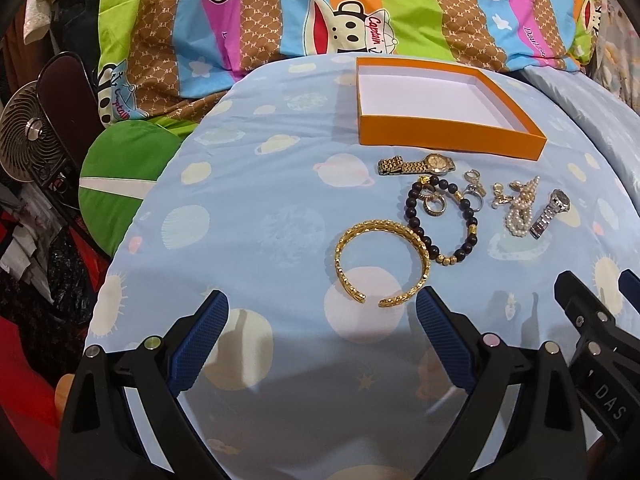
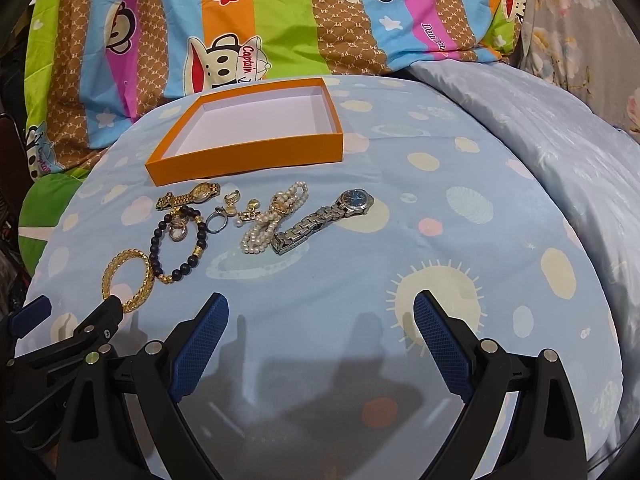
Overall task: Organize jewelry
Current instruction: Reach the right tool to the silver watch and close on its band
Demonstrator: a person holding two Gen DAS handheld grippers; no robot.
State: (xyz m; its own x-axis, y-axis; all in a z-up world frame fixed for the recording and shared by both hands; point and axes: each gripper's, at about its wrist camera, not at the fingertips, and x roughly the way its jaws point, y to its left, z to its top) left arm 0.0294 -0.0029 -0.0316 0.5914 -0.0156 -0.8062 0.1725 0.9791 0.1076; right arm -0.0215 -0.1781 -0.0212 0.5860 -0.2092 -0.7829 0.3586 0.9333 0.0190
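An empty orange box (image 1: 448, 136) (image 2: 248, 156) with a white inside sits on the blue bed sheet. In front of it lie a gold watch (image 1: 416, 165) (image 2: 190, 196), a dark bead bracelet (image 1: 440, 222) (image 2: 178, 242), rings (image 1: 434, 204) (image 2: 216, 222), a pearl strand (image 1: 520, 208) (image 2: 272, 218), a silver watch (image 1: 550, 210) (image 2: 324, 218) and a gold cuff bangle (image 1: 382, 262) (image 2: 128, 278). My left gripper (image 1: 322, 308) is open, just short of the bangle. My right gripper (image 2: 320, 308) is open and empty, short of the pearls and silver watch.
A striped cartoon-monkey quilt (image 1: 320, 12) (image 2: 280, 20) lies behind the box. A green cushion (image 1: 120, 184) and a small fan (image 1: 30, 140) are at the left off the bed edge. A pale blue duvet (image 2: 560, 160) is bunched at the right.
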